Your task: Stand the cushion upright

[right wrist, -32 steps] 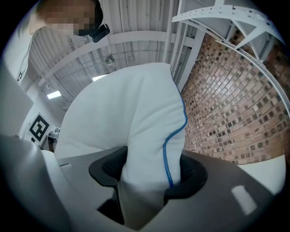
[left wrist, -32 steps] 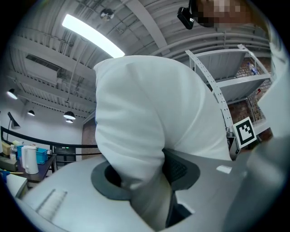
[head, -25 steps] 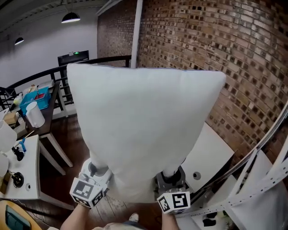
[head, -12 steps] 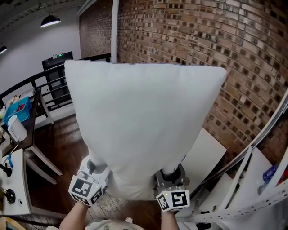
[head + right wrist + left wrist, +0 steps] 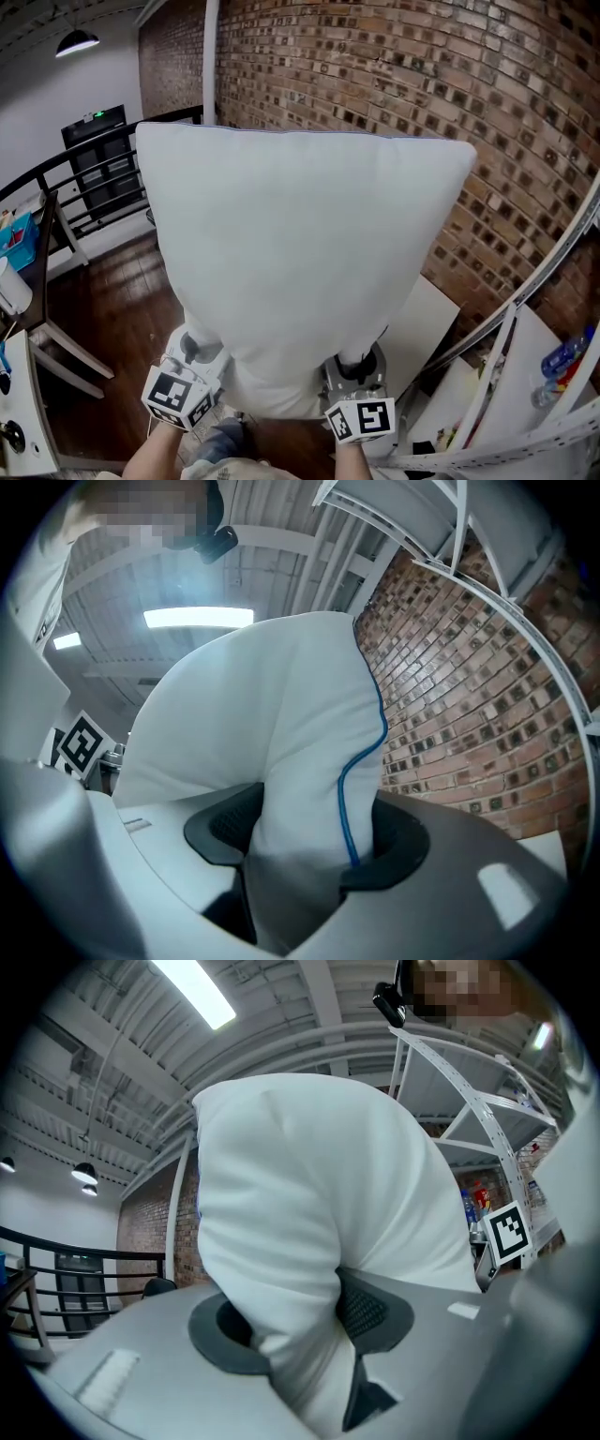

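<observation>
While clamped low in left gripper [image 5: 292, 1321] and right gripper [image 5: 305, 836], plump white blue-piped cushion [image 5: 300, 262].

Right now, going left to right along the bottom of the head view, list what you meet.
White tabletop corner → left hand-held gripper → right hand-held gripper → white metal shelving rack. The white fabric cushion both grip spans them, so omitted.

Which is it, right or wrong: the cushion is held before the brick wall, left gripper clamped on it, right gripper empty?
Wrong: the right gripper is not empty; the right gripper view shows it clamped on the cushion too. The rest stands.
</observation>
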`<control>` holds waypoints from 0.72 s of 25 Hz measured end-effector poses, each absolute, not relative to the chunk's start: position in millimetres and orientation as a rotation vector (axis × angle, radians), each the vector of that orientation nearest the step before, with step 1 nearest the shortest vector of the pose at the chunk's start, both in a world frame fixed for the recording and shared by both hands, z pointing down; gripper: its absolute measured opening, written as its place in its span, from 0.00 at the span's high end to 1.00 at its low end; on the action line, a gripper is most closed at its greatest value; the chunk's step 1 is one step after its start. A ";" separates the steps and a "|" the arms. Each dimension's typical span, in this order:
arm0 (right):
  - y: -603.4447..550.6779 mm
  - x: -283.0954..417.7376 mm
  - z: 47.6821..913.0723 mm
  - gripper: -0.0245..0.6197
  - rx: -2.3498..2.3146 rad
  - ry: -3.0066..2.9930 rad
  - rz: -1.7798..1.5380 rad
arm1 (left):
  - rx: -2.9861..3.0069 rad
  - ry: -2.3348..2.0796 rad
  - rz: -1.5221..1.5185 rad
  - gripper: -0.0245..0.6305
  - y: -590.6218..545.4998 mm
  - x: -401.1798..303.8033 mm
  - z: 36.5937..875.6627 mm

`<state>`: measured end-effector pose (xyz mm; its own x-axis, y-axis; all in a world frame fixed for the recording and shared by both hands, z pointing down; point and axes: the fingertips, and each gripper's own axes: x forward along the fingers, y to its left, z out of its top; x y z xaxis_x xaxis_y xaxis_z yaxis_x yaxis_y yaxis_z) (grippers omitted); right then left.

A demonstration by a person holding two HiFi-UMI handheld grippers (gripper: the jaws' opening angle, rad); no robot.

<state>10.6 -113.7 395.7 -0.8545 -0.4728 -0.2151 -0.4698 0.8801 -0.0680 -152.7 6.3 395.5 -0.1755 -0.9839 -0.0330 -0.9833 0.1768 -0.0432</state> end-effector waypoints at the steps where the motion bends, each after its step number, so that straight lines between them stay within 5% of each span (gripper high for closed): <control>1: -118.0 7.7 396.7 0.56 -0.729 2.821 -0.018 | -1.991 2.360 -0.016 0.66 0.7 -156.8 397.0; 18: -223.2 -76.7 381.6 0.56 -1.087 2.724 0.086 | -2.266 2.082 0.056 0.66 -151.1 -265.8 388.2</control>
<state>-76.7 -223.2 381.6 -0.7069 -0.6745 -0.2131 -0.6866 0.7267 -0.0223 -265.8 -151.1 388.2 0.0848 -0.9939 -0.0701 -0.9963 -0.0835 -0.0225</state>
